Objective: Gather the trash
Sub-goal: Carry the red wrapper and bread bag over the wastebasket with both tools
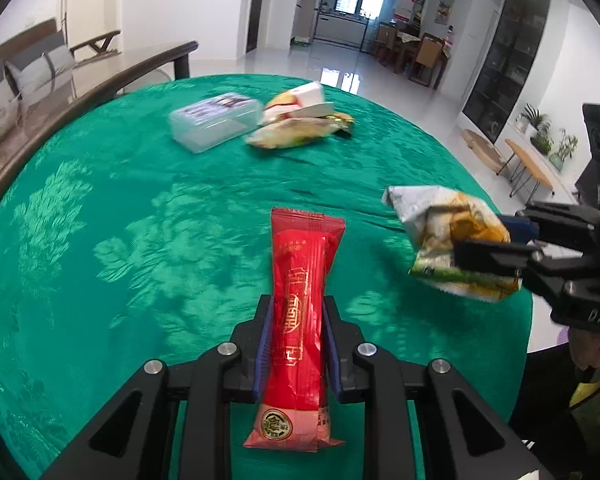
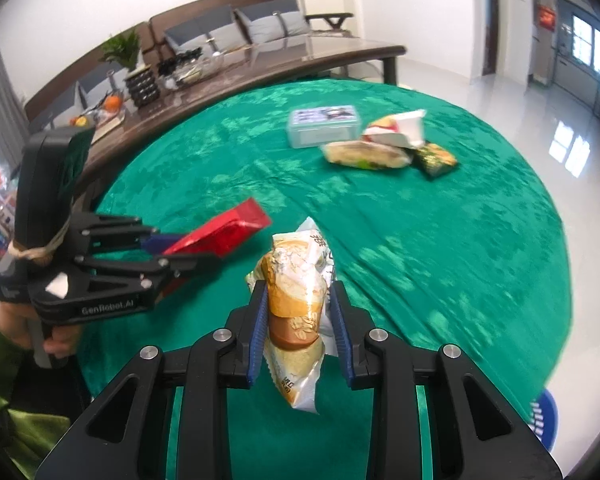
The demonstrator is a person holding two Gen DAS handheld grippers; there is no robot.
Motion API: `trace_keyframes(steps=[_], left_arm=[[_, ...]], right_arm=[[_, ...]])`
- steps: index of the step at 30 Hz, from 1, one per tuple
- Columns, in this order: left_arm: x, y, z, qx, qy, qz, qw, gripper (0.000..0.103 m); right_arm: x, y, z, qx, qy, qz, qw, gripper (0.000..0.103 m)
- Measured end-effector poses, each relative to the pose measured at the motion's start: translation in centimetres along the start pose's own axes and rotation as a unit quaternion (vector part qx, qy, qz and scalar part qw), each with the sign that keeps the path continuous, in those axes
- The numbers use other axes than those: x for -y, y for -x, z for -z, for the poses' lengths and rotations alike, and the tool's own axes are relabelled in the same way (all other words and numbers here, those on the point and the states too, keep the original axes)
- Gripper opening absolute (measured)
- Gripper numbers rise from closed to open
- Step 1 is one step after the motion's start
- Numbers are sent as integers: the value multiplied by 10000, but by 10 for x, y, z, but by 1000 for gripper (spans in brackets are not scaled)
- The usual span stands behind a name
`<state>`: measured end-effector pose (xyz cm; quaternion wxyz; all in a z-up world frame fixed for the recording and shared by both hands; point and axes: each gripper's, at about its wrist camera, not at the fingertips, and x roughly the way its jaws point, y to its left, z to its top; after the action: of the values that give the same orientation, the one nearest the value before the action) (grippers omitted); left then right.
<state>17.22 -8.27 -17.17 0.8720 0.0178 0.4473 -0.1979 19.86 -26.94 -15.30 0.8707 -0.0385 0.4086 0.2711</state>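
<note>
A red wrapper (image 1: 300, 320) with gold print is clamped in the left gripper (image 1: 296, 344); a crumpled white-and-orange wrapper (image 2: 296, 312) is clamped in the right gripper (image 2: 300, 332). Both are held over the green tablecloth (image 1: 120, 220) near its front edge. More wrappers (image 1: 296, 120) lie beside a clear box (image 1: 214, 120) toward the far edge. A sofa (image 2: 228, 24) is seen behind.

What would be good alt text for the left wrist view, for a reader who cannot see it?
The left gripper is shut on a red snack wrapper above a round table with a green tablecloth. At right, the right gripper holds a crumpled white and yellow wrapper. Farther back lie a clear plastic box and a pile of wrappers.
</note>
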Motion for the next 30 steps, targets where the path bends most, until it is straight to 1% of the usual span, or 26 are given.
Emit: trace_keyframes(steps=[4,6,11,13,17,21,26,30], left_arm=[[29,3,-8,58,53,173,9998,24],[50,3,-14,75,-17,289,9996,24],[118,-1,-35,126,-490,562,9971,24],[144,-6,-42,133,-647,690,9954,24],[195,-22,-55,76,-904,957,9913,24],[249,-42,-62,-10,-1233,1153,9856,24],[302,-78,-63,-237,-1437,1315,9806,24],[326,-106,-63,-428,-1413,1375,9794,24]], right_arm=[[21,22,9,120,-252,166,9995,30],[38,37,17,203,-436,315,9983,30],[86,78,42,370,-960,804,9914,30],[106,94,54,427,-1183,997,9870,30],[150,130,83,541,-1698,1422,9737,30],[179,155,111,574,-1982,1843,9610,30],[214,170,141,474,-2378,2130,9465,30],[235,176,156,422,-2662,2259,9361,30]])
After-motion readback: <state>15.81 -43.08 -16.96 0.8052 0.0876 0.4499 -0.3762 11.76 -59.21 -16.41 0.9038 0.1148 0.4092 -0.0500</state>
